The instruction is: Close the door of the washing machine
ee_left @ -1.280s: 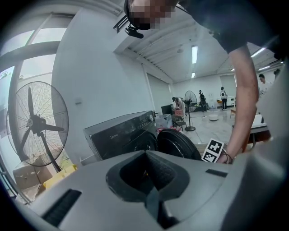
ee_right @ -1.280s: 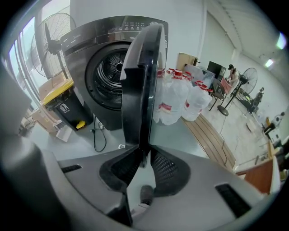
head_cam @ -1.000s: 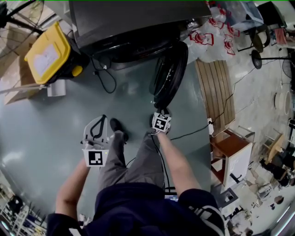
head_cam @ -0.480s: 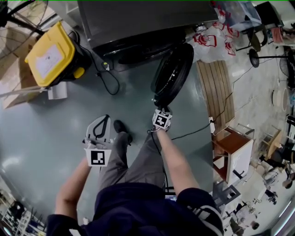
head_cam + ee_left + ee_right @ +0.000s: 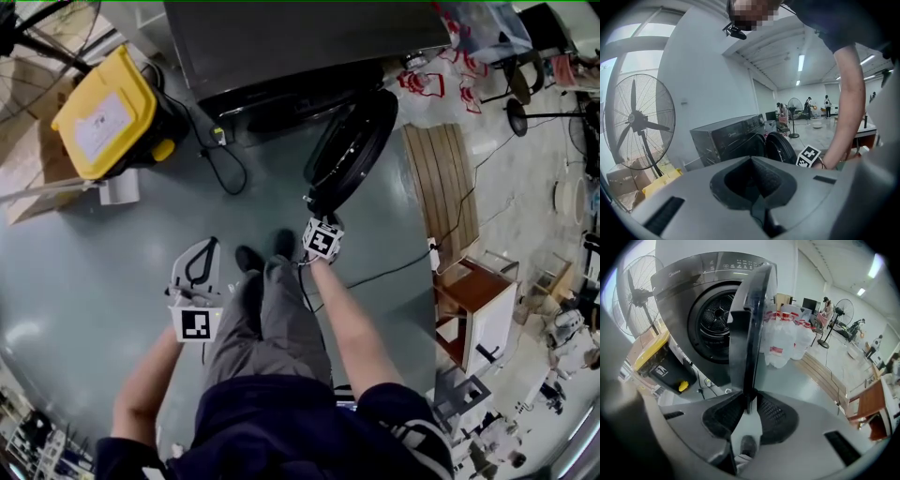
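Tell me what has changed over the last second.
The right claw, shut on the edge of the door, has swung it slightly toward the washing machine, and the person has stepped closer, one shoe now forward. Unchanged: that grip, the left claw shut and empty, the door still well open.

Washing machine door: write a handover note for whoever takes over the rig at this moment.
Left gripper: shut, empty, clear of the machine.
Right gripper: shut on the free edge of the door.
The door stands wide open, swung out from the washing machine, and the drum opening is exposed.
Done: door gripped.
Left: swing it across the opening and press it home against the front.
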